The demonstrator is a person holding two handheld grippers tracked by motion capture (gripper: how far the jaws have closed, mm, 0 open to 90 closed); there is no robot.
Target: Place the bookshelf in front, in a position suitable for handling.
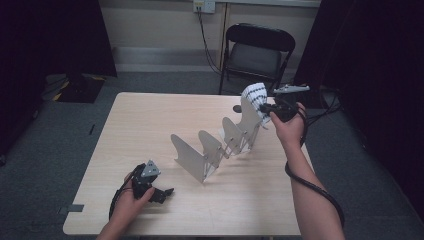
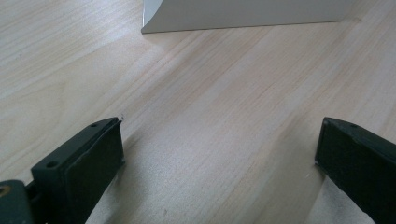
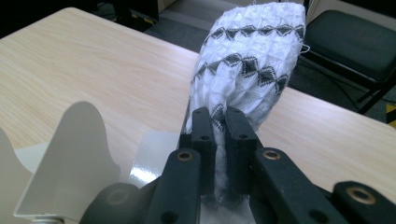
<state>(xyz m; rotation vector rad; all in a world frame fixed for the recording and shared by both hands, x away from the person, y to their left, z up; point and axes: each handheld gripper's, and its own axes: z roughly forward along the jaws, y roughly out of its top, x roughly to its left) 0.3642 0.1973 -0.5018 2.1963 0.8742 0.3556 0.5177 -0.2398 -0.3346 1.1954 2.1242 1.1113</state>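
Right gripper (image 3: 220, 140) raised at the far right of the worktop (image 1: 150, 125), jaws clamped on a white sock with black diamond bands (image 3: 250, 60). The sock's lower end is pinched between the two pads; the rest stands up beyond the jaw tips, against the last fin of the white rack (image 1: 205, 150). Left gripper (image 2: 219, 154) rests low on the near worktop, jaws wide apart, bare wood between them, rack edge just ahead.
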